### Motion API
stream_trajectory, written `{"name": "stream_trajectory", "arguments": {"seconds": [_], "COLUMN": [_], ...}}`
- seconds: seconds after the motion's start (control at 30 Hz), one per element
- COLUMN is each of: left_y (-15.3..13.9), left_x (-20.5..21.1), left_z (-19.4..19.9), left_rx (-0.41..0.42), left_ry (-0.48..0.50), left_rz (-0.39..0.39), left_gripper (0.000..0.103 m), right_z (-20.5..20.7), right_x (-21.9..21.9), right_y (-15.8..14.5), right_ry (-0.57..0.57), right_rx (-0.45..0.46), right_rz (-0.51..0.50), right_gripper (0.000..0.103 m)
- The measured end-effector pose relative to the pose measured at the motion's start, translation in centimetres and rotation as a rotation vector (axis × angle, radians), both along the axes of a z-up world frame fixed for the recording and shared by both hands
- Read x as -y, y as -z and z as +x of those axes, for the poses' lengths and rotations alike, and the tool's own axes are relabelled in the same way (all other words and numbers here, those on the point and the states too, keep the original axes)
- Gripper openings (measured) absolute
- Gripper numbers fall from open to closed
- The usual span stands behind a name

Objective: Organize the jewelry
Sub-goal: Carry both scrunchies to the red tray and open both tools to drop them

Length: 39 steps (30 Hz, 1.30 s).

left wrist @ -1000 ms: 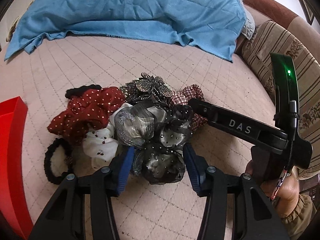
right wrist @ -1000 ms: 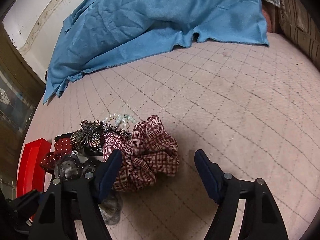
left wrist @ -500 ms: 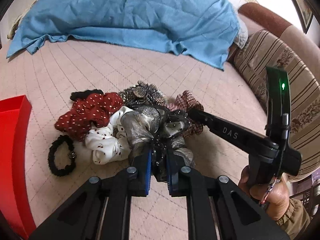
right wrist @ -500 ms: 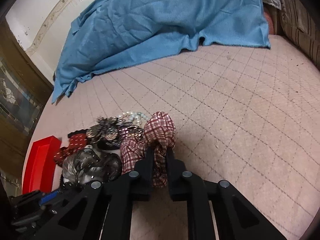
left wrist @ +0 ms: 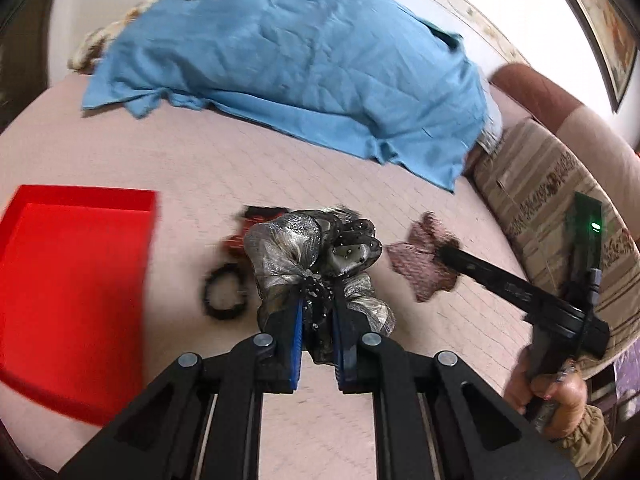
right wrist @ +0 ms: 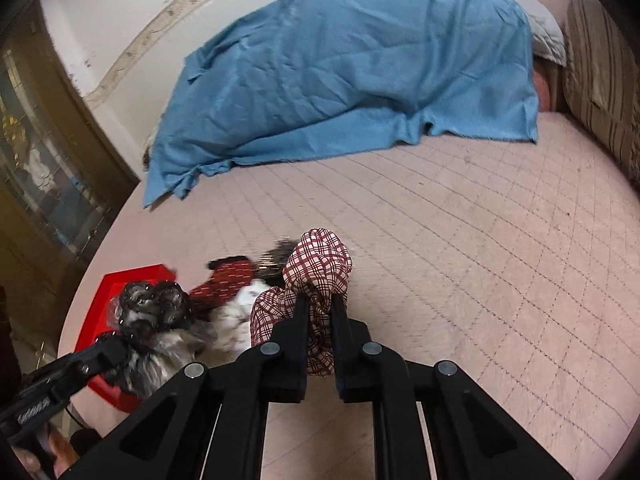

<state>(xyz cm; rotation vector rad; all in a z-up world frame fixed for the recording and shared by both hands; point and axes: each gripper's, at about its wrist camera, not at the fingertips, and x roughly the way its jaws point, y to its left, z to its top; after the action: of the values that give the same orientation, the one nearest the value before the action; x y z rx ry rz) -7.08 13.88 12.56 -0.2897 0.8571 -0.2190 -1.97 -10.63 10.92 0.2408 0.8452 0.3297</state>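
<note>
Right wrist: plaid scrunchie in tool

Each gripper is built from black angular arms joined by silver round screws. Blue pads are fitted inside the fingers. At lower right, an olive gathered sleeve is worn.

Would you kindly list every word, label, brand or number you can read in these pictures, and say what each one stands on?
No text here can be quoted as it reads.
On the side of the right tongs, pale lettering: too blurred to read.
On the body of the left tongs, a faint marking: too blurred and small to read.
Nothing else shows words, numbers or signs.
</note>
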Motion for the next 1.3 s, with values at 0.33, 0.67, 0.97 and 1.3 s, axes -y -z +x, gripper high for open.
{"name": "stream_trajectory", "arguments": {"seconds": [0.33, 0.67, 0.97, 1.3], "left_y": [0.1, 2.7, 5.4, 4.7], "left_x": [-12.5, -22.0, -26.5, -27.9], "left_z": [-0.4, 3.0, 6.5, 5.5], "left_rx": [-0.016, -0.091, -0.154, -0.119], "left_ry": [-0.213, -0.345, -0.402, -0.432], "left_rz": [0.075, 0.124, 0.116, 0.075], "left_gripper": [0.012, 0.012, 0.012, 0.025], "right_z": [-0.9, 2.1, 5.5, 6.9], "right_x": [-10.2, -24.1, -30.6, -34.0], "right_y": [-3.3, -1.2, 3.2, 5.4], "right_ry": [-0.212, -0.405, -0.434, -0.448], "right_rx": [0.026, -0.024, -0.120, -0.150], "right_rz": [-0.048, -0.096, -0.083, -0.110], "right_gripper": [0.011, 0.011, 0.012, 0.022]}}
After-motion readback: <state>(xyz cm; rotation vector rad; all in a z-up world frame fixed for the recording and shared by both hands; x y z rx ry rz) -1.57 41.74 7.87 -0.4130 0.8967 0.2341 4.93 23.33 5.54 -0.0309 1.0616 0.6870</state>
